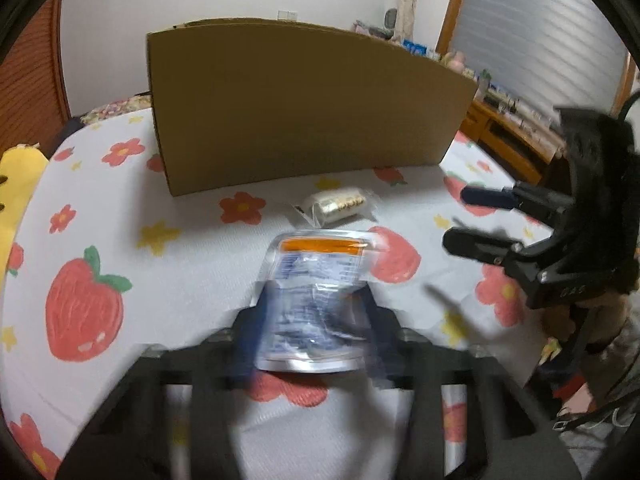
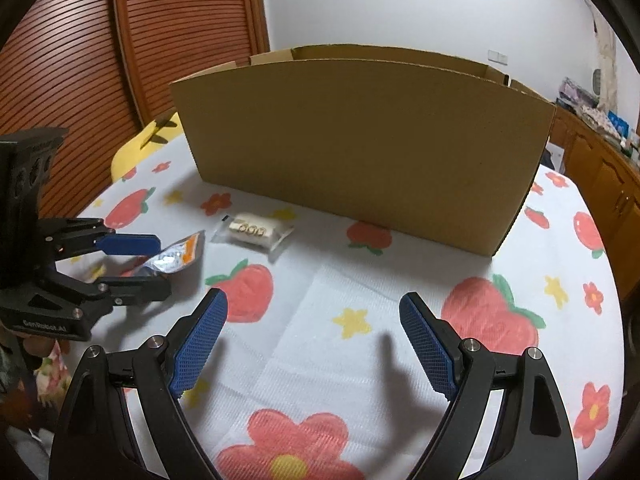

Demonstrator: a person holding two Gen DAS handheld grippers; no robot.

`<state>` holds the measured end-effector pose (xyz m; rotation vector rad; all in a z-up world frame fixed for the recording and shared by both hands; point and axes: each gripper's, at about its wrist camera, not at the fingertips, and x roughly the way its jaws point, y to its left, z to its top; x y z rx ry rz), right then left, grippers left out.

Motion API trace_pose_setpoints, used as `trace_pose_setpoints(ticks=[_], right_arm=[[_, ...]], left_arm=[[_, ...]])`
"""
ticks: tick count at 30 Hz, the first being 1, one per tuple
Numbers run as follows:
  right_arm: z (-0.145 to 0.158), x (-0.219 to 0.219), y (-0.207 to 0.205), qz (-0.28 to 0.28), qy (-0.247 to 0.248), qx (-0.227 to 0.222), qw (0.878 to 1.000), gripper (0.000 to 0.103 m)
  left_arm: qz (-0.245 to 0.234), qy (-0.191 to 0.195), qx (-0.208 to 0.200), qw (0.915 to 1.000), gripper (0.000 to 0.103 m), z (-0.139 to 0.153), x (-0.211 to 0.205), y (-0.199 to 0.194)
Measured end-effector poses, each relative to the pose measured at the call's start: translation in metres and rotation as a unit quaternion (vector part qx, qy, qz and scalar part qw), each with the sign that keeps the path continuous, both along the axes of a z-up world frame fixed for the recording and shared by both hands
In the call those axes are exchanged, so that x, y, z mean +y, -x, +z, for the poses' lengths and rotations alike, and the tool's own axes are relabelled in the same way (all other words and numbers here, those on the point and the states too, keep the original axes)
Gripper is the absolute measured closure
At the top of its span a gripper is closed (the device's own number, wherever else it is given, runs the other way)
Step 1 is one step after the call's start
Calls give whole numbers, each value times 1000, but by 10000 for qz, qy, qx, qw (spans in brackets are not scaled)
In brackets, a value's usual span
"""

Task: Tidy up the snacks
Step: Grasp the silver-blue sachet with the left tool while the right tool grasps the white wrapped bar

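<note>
My left gripper is shut on a silver snack pouch with an orange band, held just above the strawberry-print tablecloth. The same gripper and pouch show at the left of the right wrist view. A clear-wrapped white snack roll lies on the cloth in front of the brown cardboard box; it also shows in the right wrist view, left of the box. My right gripper is open and empty above the cloth; in the left wrist view it sits at the right.
The tablecloth covers a round table whose edge curves at right. A yellow cushion lies at the far left beside a brown slatted door. Wooden cabinets with clutter stand at right.
</note>
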<state>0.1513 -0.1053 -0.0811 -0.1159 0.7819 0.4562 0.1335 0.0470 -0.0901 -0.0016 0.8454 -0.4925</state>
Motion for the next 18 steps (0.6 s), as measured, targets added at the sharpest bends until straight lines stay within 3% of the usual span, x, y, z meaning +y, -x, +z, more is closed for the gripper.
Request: trace_pose_setpoints(ticks=[13,15,18], right_arm=[[0,1,1,28,109,26,9999,14],[0,4,0,35,156,33,9999,14],[0,11,0,135,330,55,9993,14]], left_arm=[[298,360,-73,9989,70,11,25,1],[335,381,-77,9987,83,12,27,1],[356,451,-75,9983,84,13,30,3]])
